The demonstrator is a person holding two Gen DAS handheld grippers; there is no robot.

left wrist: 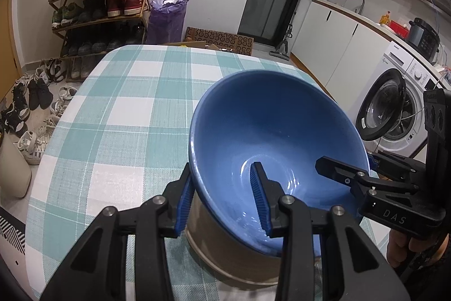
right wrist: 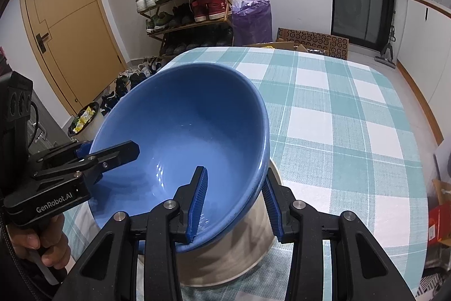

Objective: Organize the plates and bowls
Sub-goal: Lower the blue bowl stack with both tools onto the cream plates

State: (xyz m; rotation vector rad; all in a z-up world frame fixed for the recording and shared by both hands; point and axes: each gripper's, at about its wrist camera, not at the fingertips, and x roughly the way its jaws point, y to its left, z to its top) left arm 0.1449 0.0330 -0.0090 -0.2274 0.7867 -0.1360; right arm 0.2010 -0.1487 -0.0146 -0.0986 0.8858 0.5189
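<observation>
Gripping opposite sides of the blue bowl (left wrist: 270,137), the left tool (left wrist: 222,199) and right tool (right wrist: 235,205) each clamp its rim. It sits tilted on a cream bowl (right wrist: 234,253) on the checked bench (left wrist: 126,103).

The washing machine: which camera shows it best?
The left wrist view: the washing machine stands at the right under the kitchen counter, its round door swung open. The right wrist view shows none of it, only the blue bowl, table and shoe rack.
</observation>
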